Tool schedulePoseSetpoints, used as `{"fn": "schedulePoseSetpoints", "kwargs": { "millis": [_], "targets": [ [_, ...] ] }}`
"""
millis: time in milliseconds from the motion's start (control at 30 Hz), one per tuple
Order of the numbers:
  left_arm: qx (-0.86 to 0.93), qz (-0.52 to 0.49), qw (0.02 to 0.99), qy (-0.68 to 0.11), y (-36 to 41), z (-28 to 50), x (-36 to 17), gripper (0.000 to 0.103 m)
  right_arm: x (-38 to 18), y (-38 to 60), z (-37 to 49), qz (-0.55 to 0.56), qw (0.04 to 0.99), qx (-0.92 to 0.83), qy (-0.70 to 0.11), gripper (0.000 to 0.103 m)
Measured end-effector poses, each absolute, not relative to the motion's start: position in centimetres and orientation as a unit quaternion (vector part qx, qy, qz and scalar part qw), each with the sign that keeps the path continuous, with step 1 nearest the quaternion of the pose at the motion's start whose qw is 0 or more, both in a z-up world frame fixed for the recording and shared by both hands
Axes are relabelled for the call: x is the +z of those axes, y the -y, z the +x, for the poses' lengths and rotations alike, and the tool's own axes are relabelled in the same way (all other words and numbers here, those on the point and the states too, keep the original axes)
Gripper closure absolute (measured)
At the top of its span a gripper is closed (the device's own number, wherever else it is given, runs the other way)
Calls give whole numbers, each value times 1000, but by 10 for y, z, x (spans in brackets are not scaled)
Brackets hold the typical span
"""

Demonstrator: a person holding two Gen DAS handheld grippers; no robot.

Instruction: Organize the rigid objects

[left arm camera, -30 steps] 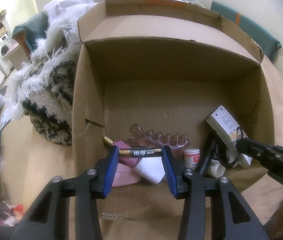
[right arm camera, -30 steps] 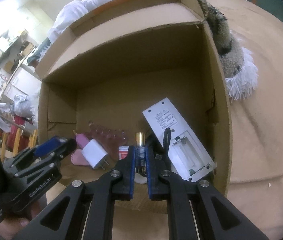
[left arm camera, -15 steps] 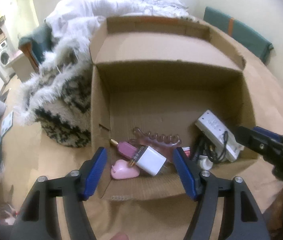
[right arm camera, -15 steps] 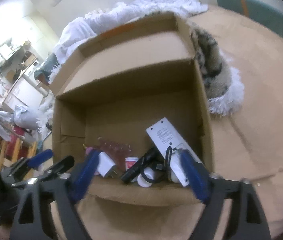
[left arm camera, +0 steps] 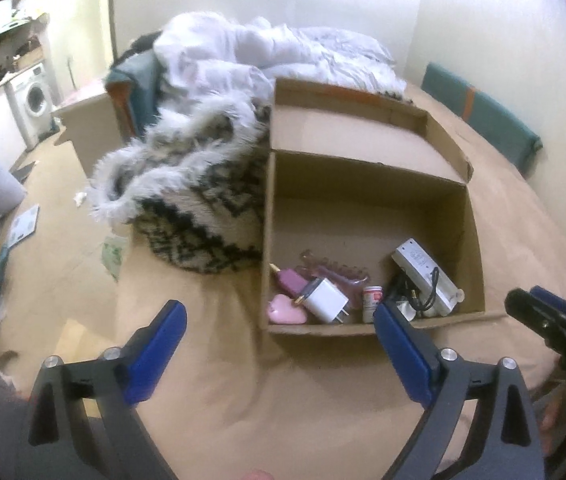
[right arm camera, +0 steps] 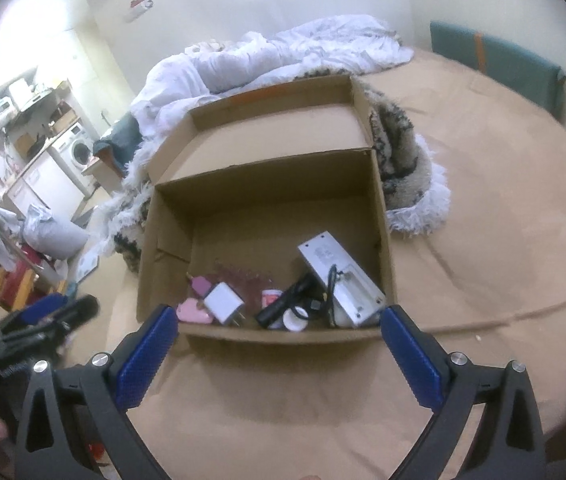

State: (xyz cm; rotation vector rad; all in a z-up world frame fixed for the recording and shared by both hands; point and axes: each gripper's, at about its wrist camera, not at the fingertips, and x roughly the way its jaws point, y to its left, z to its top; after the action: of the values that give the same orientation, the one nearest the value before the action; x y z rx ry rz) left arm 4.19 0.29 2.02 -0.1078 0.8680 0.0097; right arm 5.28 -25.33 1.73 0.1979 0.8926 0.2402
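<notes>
Left gripper point(left arm camera: 279, 316) opening, empty; right gripper point(right arm camera: 277, 322) wide.

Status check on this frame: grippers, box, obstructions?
Left gripper opening, nothing between its jaws; right gripper open, empty. Small items lie in the open brown cardboard box. Nothing blocks the box.

Dim warm indoor light, bright glare upper left, soft blur, fisheye-bent dark corners
</notes>
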Motion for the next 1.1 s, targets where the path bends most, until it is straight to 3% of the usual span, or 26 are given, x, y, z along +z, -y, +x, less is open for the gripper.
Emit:
{"fn": "schedulePoseSetpoints", "kwargs": {
  "millis": [1100],
  "targets": [
    [21, -19, 908, -418, 5, 27, -3, 9, -10, 238, 29, 75, 895, 114, -424, 0]
  ]
}}
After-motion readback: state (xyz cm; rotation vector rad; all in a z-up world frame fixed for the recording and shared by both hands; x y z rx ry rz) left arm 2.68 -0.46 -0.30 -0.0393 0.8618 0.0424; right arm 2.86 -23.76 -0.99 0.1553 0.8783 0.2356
